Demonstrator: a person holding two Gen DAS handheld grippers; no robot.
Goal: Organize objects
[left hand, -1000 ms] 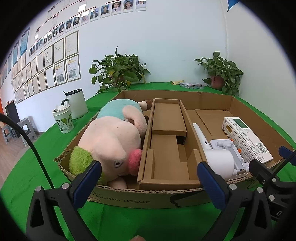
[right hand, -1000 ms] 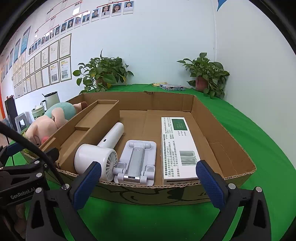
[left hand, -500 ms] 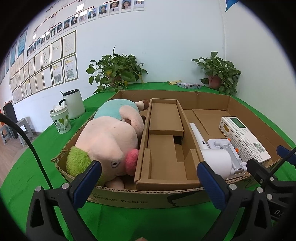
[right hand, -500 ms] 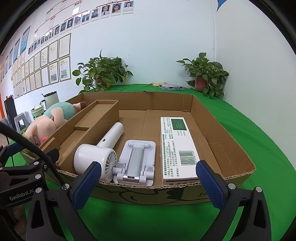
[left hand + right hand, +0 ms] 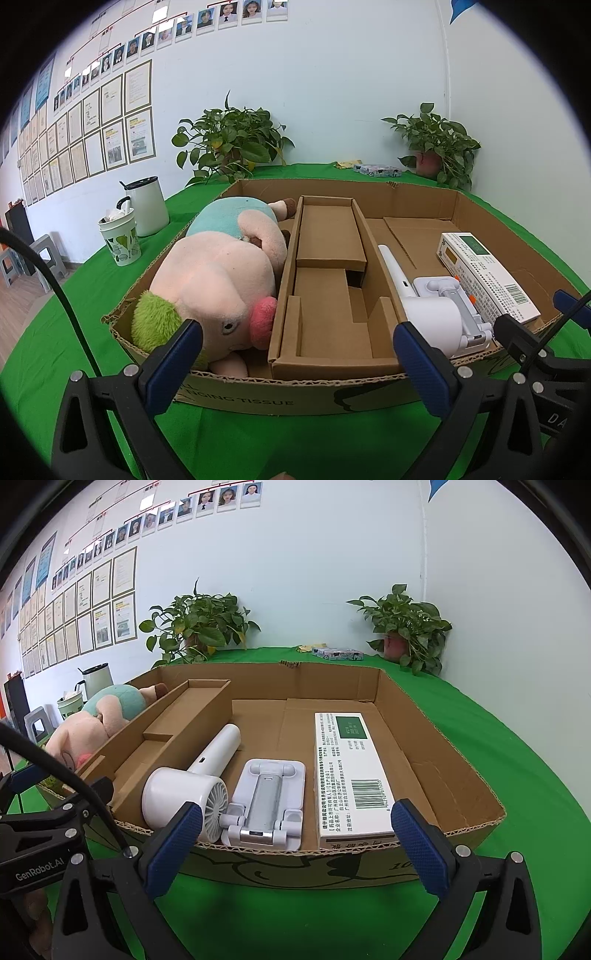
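Observation:
A shallow cardboard box (image 5: pixel 258 391) (image 5: pixel 443 738) lies on the green table. In its left part lies a pink plush toy (image 5: pixel 214 284) (image 5: pixel 85 731). A cardboard divider insert (image 5: pixel 325 295) (image 5: pixel 177 723) sits in the middle. To the right lie a white handheld fan (image 5: pixel 192 786) (image 5: pixel 428 314), a white phone stand (image 5: pixel 266 805) and a white medicine box (image 5: pixel 347 771) (image 5: pixel 484 273). My left gripper (image 5: pixel 295 365) is open and empty before the box's near wall. My right gripper (image 5: pixel 295 845) is open and empty, likewise in front of the box.
A white kettle (image 5: pixel 146 206) and a patterned paper cup (image 5: pixel 120 240) stand left of the box. Two potted plants (image 5: pixel 229 144) (image 5: pixel 406 627) and a small packet (image 5: pixel 336 652) sit by the back wall. Stools (image 5: pixel 40 254) stand at far left.
The left wrist view has shifted slightly, so the box sits a little further left and lower. The right wrist view is almost unchanged. Both grippers stay open.

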